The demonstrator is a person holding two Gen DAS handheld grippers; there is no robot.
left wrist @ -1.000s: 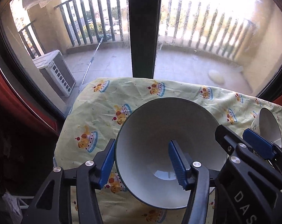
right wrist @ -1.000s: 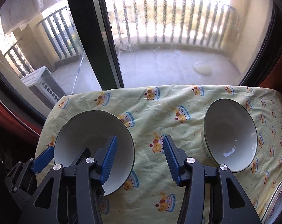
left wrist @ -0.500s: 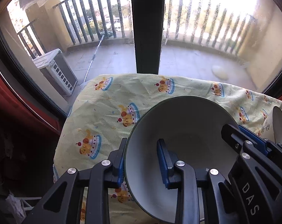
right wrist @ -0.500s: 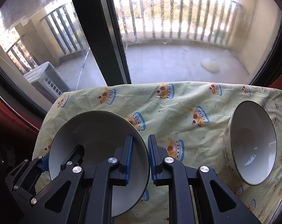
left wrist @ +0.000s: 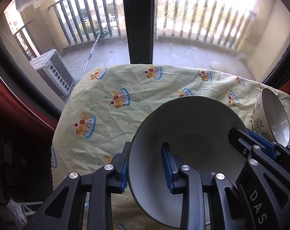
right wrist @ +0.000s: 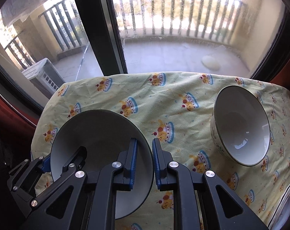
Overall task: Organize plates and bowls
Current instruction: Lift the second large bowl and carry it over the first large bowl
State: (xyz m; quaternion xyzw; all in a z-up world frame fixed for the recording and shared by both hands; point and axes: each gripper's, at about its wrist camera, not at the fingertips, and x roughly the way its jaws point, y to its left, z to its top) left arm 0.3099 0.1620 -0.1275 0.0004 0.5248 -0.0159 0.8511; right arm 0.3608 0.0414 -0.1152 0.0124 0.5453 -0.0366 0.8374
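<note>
A large white bowl with a dark green rim (left wrist: 183, 134) (right wrist: 98, 134) sits over the yellow cake-print tablecloth (left wrist: 125, 80) (right wrist: 183, 88). My left gripper (left wrist: 145, 172) (right wrist: 63, 156) is shut on its left rim, one pad inside and one outside. My right gripper (right wrist: 145, 159) (left wrist: 246, 134) is shut on the opposite, right rim in the same way. A smaller white bowl with a flower pattern (left wrist: 273, 115) (right wrist: 240, 126) stands apart on the cloth to the right. Whether the large bowl still rests on the cloth I cannot tell.
The rim of a white plate (right wrist: 287, 201) shows at the table's near right corner. The table's far edge meets a window with a dark frame post (left wrist: 139, 28) (right wrist: 98, 28). The left table edge drops into a dark gap (left wrist: 29, 153).
Both grippers, open a second ago, have closed on the large bowl's rim, left then right side. The bowl now lies further right in the left wrist view.
</note>
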